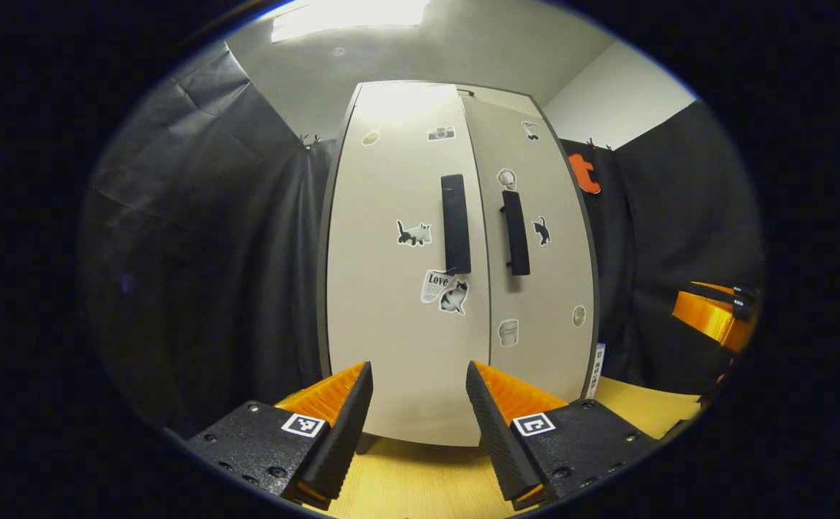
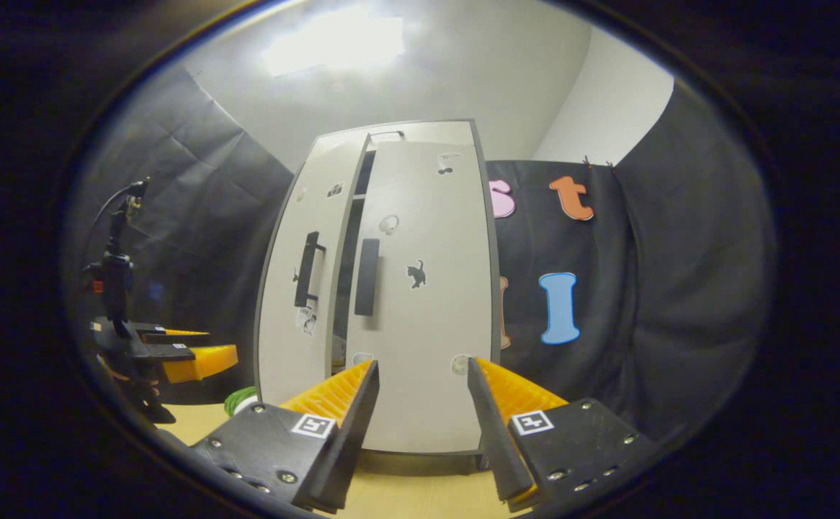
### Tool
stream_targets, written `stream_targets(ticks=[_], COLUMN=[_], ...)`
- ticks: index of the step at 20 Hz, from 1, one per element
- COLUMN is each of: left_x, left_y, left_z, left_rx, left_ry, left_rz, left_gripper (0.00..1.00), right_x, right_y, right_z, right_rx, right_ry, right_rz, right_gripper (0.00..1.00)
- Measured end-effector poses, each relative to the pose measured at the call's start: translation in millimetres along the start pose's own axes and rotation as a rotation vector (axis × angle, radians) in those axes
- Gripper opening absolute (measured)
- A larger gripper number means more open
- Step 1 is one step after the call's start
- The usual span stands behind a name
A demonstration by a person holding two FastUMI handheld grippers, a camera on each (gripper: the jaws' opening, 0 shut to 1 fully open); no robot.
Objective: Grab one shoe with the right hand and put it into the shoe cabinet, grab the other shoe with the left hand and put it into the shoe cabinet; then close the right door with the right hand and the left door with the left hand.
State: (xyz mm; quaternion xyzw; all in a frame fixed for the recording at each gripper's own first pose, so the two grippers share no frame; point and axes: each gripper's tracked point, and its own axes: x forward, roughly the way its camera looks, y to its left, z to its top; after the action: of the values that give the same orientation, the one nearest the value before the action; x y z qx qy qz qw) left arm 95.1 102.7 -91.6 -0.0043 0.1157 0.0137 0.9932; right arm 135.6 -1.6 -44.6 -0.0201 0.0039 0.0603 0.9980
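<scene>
Doors nearly shut on the tall off-white two-door shoe cabinet [image 2: 384, 288] with cat stickers; it stands on the pale wooden table [image 1: 405, 483], straight ahead of both grippers. Shoes not visible, judged already inside. In the right gripper view the right door [image 2: 427, 288] sits about flush, while the left door [image 2: 297, 288] stands slightly ajar, a dark gap between the two. In the left gripper view the seam looks almost closed, left door [image 1: 405, 252] a bit proud of the right one.

Left gripper [image 1: 420, 404]: jaws wide apart, holding nothing, aimed at the lower left door, short of touching. Right gripper [image 2: 420, 400]: also spread, empty, facing the right door. The left gripper also shows at the far left of the right gripper view.

Step in hand, as judged: closing the left door, the last one. Next move calls for a forward push on the left door panel near its black vertical bar handle [image 1: 456, 223] until it seats flush.
</scene>
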Motion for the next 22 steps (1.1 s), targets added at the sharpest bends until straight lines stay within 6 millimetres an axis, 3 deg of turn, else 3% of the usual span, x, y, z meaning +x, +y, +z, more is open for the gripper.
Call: stream_targets(ticks=[3,4,7,9,16,22], left_x=[-9,-12,-17,-19,-19,-20], left_y=[-2,-2,4,11,8,9], left_z=[-1,-1,-2,-1,2,5], left_rx=[-0.015,-0.027,-0.036,-0.032,-0.041,-0.034], left_ry=[0.006,0.006,0.002,-0.008,-0.03,-0.038], left_rz=[-0.004,-0.006,0.017,0.047,0.03,0.031], left_gripper=[0.93,0.94,0.95,0.95,0.96,0.96], right_x=[-2,-1,-1,1,5,7], right_y=[14,17,29,35,48,47], right_z=[-2,-4,-7,-8,-10,-9], right_rx=[-0.006,-0.006,0.005,0.014,0.065,0.065], right_ry=[0.007,0.015,0.034,0.038,0.054,0.056], right_rz=[0.01,0.013,0.021,0.02,0.038,0.044], right_gripper=[0.71,0.75,0.77,0.86,0.83,0.86])
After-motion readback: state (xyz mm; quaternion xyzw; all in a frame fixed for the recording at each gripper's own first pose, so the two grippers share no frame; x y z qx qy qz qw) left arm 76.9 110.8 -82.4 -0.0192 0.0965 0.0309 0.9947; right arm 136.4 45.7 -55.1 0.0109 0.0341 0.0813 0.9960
